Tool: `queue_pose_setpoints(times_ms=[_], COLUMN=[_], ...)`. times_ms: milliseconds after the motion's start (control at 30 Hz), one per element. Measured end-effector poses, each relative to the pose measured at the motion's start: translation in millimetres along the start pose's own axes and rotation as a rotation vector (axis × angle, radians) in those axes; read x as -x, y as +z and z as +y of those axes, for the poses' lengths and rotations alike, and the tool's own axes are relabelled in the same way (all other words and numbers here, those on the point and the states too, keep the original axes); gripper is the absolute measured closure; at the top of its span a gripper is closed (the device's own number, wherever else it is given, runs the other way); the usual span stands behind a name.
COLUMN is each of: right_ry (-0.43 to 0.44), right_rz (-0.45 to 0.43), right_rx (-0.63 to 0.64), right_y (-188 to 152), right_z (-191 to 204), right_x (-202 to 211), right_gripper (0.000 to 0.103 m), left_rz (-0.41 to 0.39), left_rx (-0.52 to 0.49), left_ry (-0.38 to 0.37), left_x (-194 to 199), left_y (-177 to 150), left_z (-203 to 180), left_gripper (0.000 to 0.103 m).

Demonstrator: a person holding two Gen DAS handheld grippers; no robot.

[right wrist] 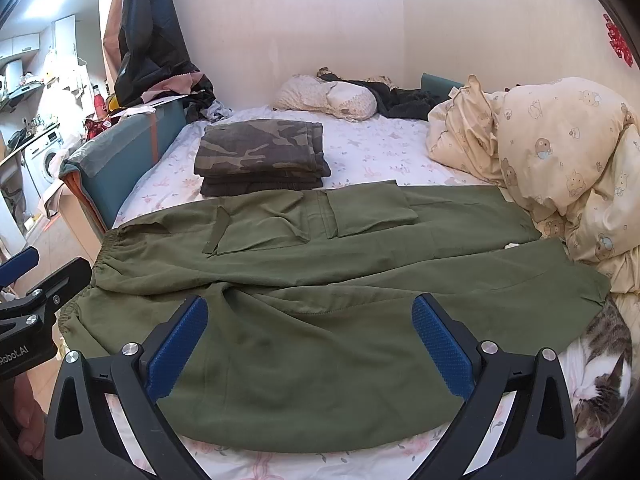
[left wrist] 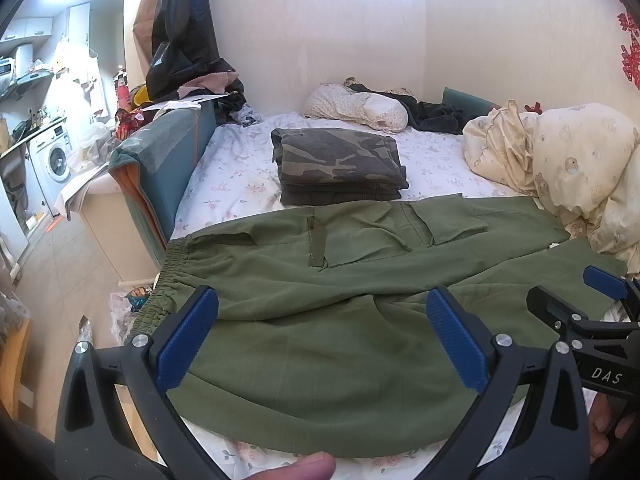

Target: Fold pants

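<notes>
The green pants (right wrist: 320, 280) lay spread flat across the near part of the bed (right wrist: 380, 144), waistband (left wrist: 168, 276) toward your left at the bed's edge, the legs running off to the right toward the cream duvet (right wrist: 560, 160), with the cargo pockets facing up. As far as these views showed, no fold was made yet: the two legs lay side by side, slightly parted at the cuffs, so I judged the whole folding sequence was left, starting with bringing one leg over the other. Your left gripper (left wrist: 320, 340) hovered over the near leg close to the waistband end, jaws wide, nothing between the blue pads (left wrist: 188, 340); whether they touched the cloth could not be told. Your right gripper (right wrist: 312, 344) hung over the near leg further toward the cuffs, jaws likewise wide and empty. Behind the pants, a stack of folded camouflage pants (right wrist: 260, 152) sat on the sheet, its front edge just beside the far leg. A pillow (right wrist: 328, 98) lay by the wall. A tabby cat (right wrist: 604, 360) lay curled at the right, its back up against the near cuff.
</notes>
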State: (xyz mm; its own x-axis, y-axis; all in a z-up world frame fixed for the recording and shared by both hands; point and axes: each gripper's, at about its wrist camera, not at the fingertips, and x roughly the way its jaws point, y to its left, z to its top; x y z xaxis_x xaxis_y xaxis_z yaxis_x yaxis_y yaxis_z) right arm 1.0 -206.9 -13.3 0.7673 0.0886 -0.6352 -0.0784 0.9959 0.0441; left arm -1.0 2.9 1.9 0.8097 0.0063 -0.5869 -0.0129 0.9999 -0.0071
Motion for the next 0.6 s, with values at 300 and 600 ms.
queue_pose_setpoints(times_ms=[300,600], right_ry=[0.001,0.048], right_rz=[0.0,0.0], right_rx=[-0.004,-0.071], right_y=[0,5], right_z=[0,-9], right_x=[0,12], right_gripper=[0.0,0.0], left_rz=[0.012,-0.013], left_rx=[-0.001,-0.052], left_ry=[-0.029,-0.03], left_x=[-1,14], left_y=[0,9], left_z=[-6,10], left_gripper=[0.001,0.001])
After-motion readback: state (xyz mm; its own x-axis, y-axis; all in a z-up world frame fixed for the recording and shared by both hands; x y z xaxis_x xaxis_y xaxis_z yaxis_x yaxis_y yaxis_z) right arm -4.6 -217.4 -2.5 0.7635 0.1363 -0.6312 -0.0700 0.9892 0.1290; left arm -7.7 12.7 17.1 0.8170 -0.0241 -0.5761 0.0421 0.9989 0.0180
